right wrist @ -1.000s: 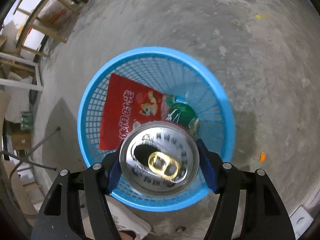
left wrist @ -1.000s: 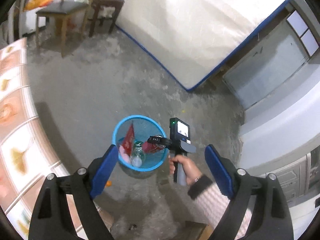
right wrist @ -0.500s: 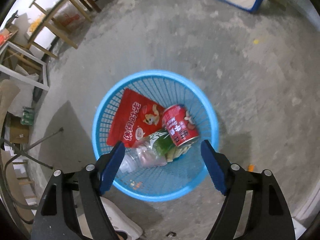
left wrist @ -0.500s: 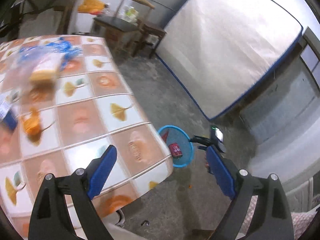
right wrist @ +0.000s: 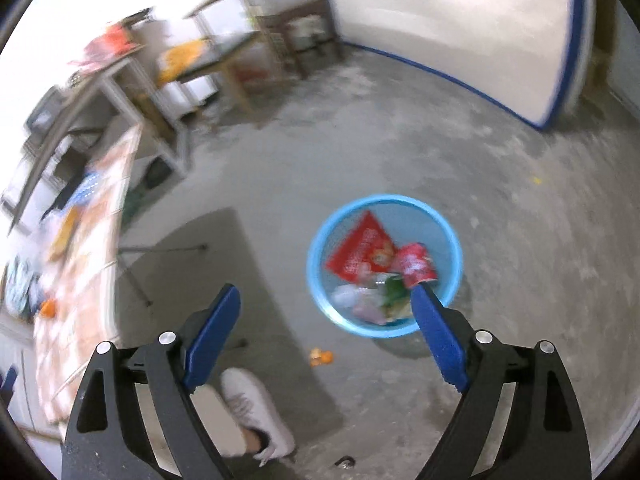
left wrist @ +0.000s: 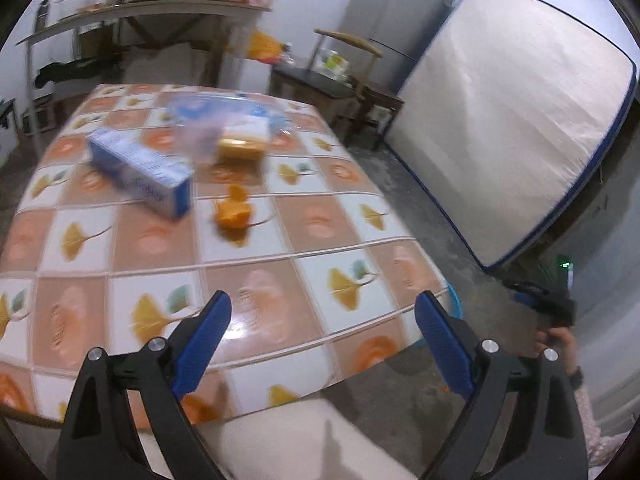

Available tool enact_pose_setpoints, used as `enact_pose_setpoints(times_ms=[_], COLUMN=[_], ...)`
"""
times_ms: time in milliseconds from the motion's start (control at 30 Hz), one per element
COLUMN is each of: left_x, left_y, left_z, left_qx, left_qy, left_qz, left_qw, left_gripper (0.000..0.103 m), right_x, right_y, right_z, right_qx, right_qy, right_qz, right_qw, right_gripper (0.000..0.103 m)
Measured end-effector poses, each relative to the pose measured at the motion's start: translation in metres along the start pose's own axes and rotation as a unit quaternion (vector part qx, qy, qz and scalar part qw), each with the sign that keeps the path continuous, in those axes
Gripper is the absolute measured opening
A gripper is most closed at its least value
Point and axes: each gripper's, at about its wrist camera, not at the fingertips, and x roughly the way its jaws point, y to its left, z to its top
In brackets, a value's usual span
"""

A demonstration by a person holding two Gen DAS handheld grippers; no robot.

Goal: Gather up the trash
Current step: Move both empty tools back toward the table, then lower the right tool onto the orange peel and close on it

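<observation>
Can point(right wrist: 414, 266) dropped into basket point(right wrist: 320, 240); right tool point(right wrist: 324, 320) above, opening.

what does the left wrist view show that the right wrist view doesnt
Only the left wrist view: the tabletop face-on, with a blue and white carton, a yellowish packet under a clear wrapper and orange peel, plus the left gripper, open and empty.

Only the right wrist view: inside the blue basket, a red can and a red snack bag; a white shoe; the right gripper, jaws opening, nothing between them.

Both: the mattress and the concrete floor.
</observation>
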Motion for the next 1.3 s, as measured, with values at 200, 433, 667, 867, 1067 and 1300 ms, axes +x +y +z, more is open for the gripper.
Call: enact_pose_setpoints(times_ms=[200, 433, 667, 867, 1067, 1300], left_x=[-0.019, -0.026, -0.025, -0.014, -0.003, 0.002], left_y=[0.038, 0.068, 0.087, 0.095, 0.104, 0.115], left_z=[-0.026, -0.048, -0.051, -0.049, -0.043, -0.036], left_qx=[-0.047, -0.087, -0.121, -0.138, -0.150, -0.161], left_qy=[-0.009, -0.019, -0.025, -0.022, -0.021, -0.024], left_qz=[0.023, 0.026, 0.007, -0.008, -0.011, -0.010], left_qw=[0.9986, 0.9956, 0.9923, 0.9902, 0.9884, 0.9866], left_gripper=[0.092, 0.092, 0.092, 0.092, 0.092, 0.092], right_x=[-0.027, -0.016, 0.043, 0.114, 0.142, 0.143], right_y=[0.090, 0.217, 0.328, 0.390, 0.422, 0.450], right_z=[0.013, 0.006, -0.016, -0.016, -0.020, -0.038], right_qx=[-0.069, -0.165, -0.189, -0.161, -0.178, -0.247], right_qy=[-0.002, 0.039, 0.136, 0.227, 0.231, 0.195], right_qz=[0.098, 0.212, 0.290, 0.282, 0.221, 0.172], right_qw=[0.993, 0.962, 0.928, 0.918, 0.931, 0.934], right_gripper=[0.085, 0.085, 0.081, 0.069, 0.061, 0.045])
